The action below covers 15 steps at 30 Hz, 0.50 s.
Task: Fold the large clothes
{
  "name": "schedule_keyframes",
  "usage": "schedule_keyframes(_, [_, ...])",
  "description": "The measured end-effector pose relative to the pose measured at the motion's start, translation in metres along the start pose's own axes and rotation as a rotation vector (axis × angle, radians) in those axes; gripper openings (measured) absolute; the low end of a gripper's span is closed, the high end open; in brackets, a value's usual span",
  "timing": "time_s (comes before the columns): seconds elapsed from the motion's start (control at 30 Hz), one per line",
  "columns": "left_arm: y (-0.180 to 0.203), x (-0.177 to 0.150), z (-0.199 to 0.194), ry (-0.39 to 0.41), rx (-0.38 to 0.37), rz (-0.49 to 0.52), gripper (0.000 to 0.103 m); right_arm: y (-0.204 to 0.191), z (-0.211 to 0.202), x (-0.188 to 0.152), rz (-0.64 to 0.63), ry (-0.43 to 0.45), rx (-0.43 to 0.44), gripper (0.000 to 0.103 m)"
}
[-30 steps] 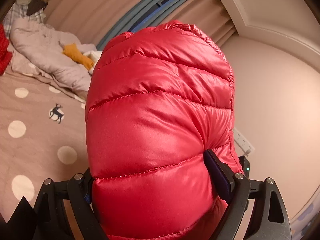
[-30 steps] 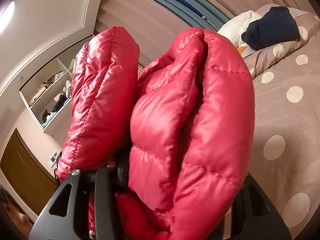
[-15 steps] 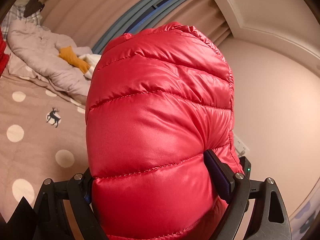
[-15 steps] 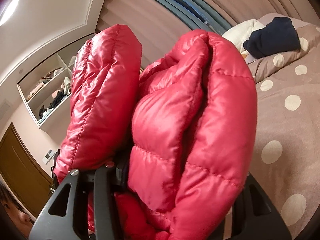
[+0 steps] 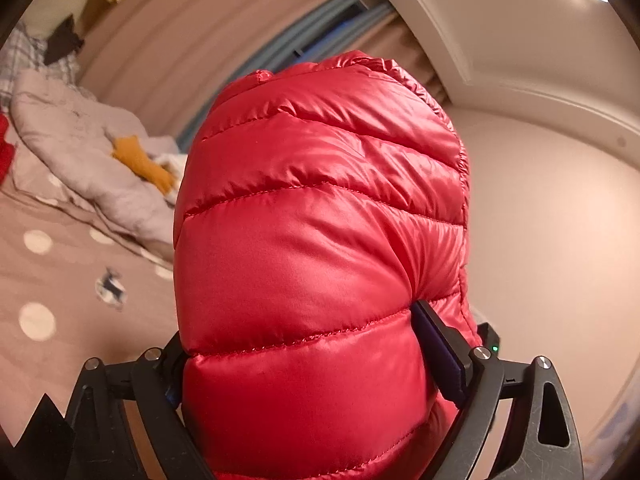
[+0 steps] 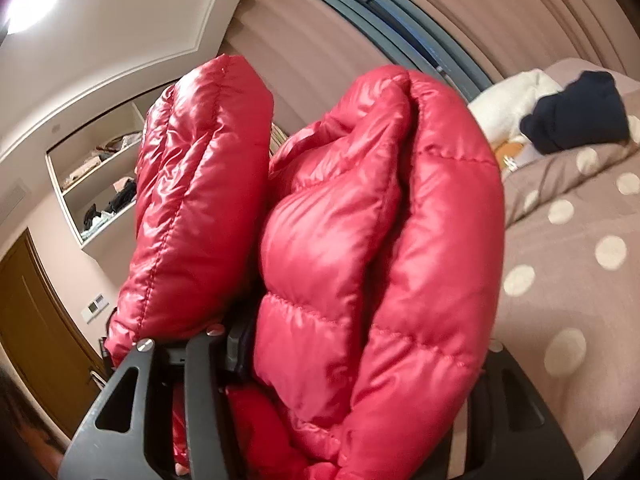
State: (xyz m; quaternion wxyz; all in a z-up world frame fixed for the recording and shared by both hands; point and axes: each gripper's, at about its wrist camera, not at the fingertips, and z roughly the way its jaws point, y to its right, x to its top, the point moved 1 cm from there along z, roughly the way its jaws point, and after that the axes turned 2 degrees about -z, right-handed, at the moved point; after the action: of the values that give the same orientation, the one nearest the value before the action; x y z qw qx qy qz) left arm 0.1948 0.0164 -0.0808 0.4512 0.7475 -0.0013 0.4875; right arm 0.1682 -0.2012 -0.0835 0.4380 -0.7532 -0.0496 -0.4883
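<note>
Left wrist view: left gripper (image 5: 304, 364) clamped on a thick fold of the red puffer jacket (image 5: 320, 240), held up above the dotted bedspread (image 5: 60, 280); grey blanket (image 5: 80, 160) beyond the jacket. Right wrist view only: wall shelf (image 6: 96, 184) holding clothes, wooden door (image 6: 36, 340), navy garment (image 6: 576, 116). Right gripper (image 6: 352, 360) tilted upward, pinching bunched jacket (image 6: 380, 240) folds above the bedspread (image 6: 560, 280)

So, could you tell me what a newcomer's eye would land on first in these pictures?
The glossy red puffer jacket fills the middle of both views, bulging up between the fingers of the left gripper and right gripper. Behind it lies the brown polka-dot bedspread, with a navy garment near the pillows.
</note>
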Motion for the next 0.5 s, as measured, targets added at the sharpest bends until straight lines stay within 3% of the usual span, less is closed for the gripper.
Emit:
schedule_keyframes(0.17, [-0.075,0.000,0.070,-0.022,0.148,0.010,0.093,0.065,0.069,-0.006,0.034,-0.046,-0.107,0.052])
schedule_keyframes(0.23, [-0.123,-0.013,0.113,-0.120,0.285,-0.061,0.093,0.101,0.097,-0.017,0.040,-0.095,-0.221,0.051])
schedule_keyframes(0.37, [-0.211,-0.065,0.180,-0.326,0.533,-0.153,0.093,0.194,0.149,-0.063,0.183,-0.302,-0.484,0.048])
schedule_keyframes(0.4, [-0.222,-0.077,0.187,-0.346,0.561,-0.146,0.095,0.223,0.163,-0.084,0.207,-0.403,-0.594,0.052])
schedule_keyframes(0.43, [-0.222,-0.081,0.188,-0.327,0.551,-0.130,0.097,0.241,0.168,-0.099,0.231,-0.458,-0.623,0.054])
schedule_keyframes(0.5, [-0.215,-0.082,0.187,-0.316,0.572,-0.105,0.097,0.250,0.161,-0.103,0.222,-0.394,-0.583,0.054])
